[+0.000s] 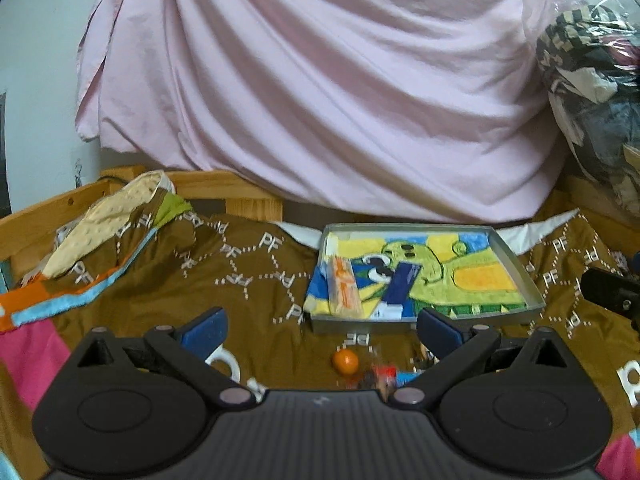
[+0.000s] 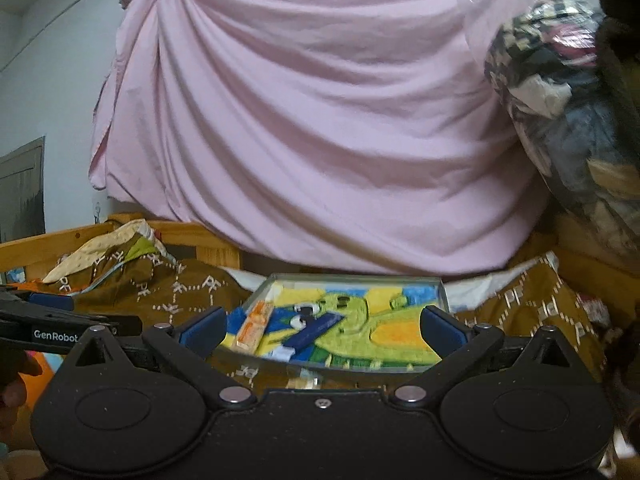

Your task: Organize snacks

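Observation:
A shallow grey tray with a green cartoon picture on its floor lies on a brown patterned cloth. In it lie an orange-and-clear snack packet at the left and a dark blue packet beside it. Nearer to me, an orange ball-shaped snack and a small heap of wrapped snacks lie on the cloth. My left gripper hangs open just above and behind them, holding nothing. Before the tray's near edge my right gripper is open and empty.
A pink sheet hangs behind the tray. A clear bag of clothes bulges at the right. A wooden frame runs along the back left, with a crumpled cloth on it. The left gripper's body shows at the right wrist view's left edge.

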